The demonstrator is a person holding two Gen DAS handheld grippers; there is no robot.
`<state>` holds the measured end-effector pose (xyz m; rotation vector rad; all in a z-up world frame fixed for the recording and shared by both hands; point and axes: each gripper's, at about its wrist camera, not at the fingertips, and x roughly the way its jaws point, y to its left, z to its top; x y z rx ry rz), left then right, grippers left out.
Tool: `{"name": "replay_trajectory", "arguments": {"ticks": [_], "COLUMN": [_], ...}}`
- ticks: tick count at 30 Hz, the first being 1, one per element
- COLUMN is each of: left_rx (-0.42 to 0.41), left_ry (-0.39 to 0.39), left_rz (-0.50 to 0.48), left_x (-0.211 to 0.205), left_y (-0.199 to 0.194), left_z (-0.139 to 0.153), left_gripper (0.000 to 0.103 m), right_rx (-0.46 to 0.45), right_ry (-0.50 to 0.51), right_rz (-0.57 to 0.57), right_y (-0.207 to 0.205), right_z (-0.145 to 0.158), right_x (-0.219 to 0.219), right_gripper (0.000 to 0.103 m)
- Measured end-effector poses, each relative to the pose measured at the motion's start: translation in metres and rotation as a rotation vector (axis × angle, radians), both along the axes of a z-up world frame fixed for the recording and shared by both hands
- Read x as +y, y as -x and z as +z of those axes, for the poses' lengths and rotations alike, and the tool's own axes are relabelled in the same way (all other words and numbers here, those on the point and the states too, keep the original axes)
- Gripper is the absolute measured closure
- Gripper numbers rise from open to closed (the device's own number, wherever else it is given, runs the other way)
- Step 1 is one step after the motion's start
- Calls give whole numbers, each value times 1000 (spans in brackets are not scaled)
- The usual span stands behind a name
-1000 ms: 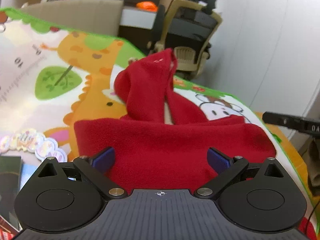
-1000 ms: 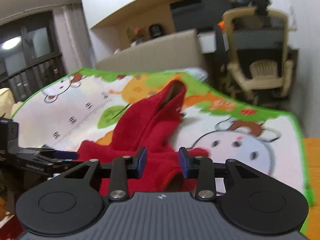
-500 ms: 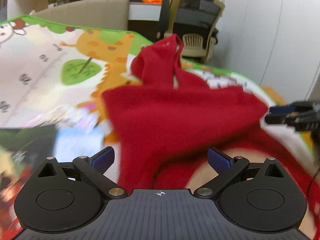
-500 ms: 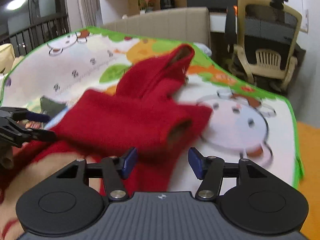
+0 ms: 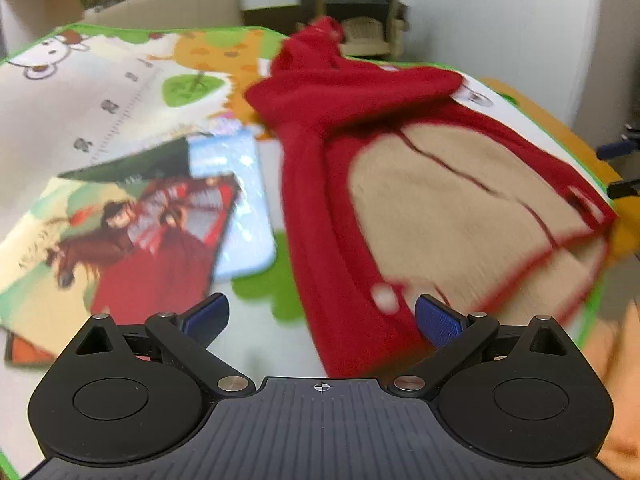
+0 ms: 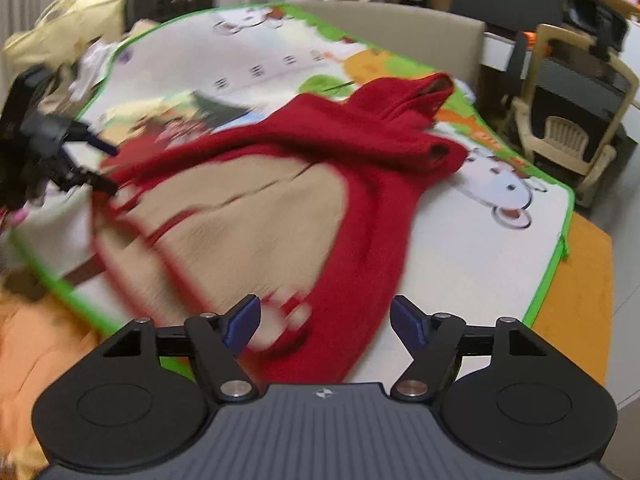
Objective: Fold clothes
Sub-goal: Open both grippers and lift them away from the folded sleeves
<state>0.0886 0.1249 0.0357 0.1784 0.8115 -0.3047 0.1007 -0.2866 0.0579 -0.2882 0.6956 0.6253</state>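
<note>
A red hooded fleece garment [image 5: 320, 208] with a beige front panel lies spread on the cartoon play mat [image 5: 120, 92], hood pointing away and both sleeves folded across the chest. My left gripper [image 5: 322, 318] is open above its near left hem, nothing between the blue pads. In the right wrist view the same garment [image 6: 372, 208] fills the middle, its hood at the far end. My right gripper [image 6: 325, 318] is open over the near right hem, holding nothing. The left gripper [image 6: 52, 152] shows at the left edge of that view.
A picture book [image 5: 132, 232] and a pale blue packet [image 5: 240, 200] lie on the mat left of the garment. Orange floor [image 6: 576, 280] borders the mat [image 6: 460, 248]. A beige sofa back [image 6: 400, 36] and an office chair [image 6: 568, 120] stand beyond. Clothes pile [image 6: 72, 40] at far left.
Both grippers pulled back toward the garment's hem, so the beige front came into view. The right gripper, narrower one second ago, has opened wide. The sleeves stay folded across the chest.
</note>
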Motion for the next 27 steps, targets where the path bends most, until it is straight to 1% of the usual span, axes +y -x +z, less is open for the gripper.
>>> {"name": "replay_trajectory", "arguments": {"ticks": [1,2,3,4,7,10,12,13,16,19,21,23,24,26,27], "left_rx": [5,6,5,0,-12,-68,-113,-124,-136,-158,-178,-200,-207,-199,-173], "left_ry": [-5,-19,-34,-54,-112,-152,-165,-153,-128,-130,-127,-127,-121,-78,-38], "left_rz": [-21,-31,-35,-16,91,196,246,254,238,208,199,196,203,238,262], "left_x": [1,1,0,-1,-4,6,15,20,21,14,13,11,10,12,15], "left_y": [8,13,18,18,8,1,2,2,3,-3,-24,-49,-67,-112,-134], "left_z": [-2,-6,-10,-15,-24,-18,-9,-4,5,20,34,46,48,48,43], "left_gripper": [1,1,1,1,1,0,0,0,0,0,0,0,0,0,0], "right_rx": [6,12,18,23,20,3,-27,-50,-85,-106,-114,-137,-144,-127,-104], "right_ry": [1,2,3,6,81,164,160,151,71,45,21,2,-13,-57,-71], "right_rz": [5,10,15,17,-8,-84,-155,-190,-245,-211,-190,-189,-195,-221,-237], "right_y": [6,11,17,21,16,6,2,2,1,-5,-23,-52,-70,-114,-138], "right_z": [-2,-5,-7,-10,-26,-37,-30,-25,-8,8,20,29,32,31,26], "right_x": [1,3,4,6,18,17,5,-2,-19,-19,-21,-23,-25,-28,-26], "right_gripper": [23,23,22,22,22,22,23,23,23,23,23,23,23,23,23]}}
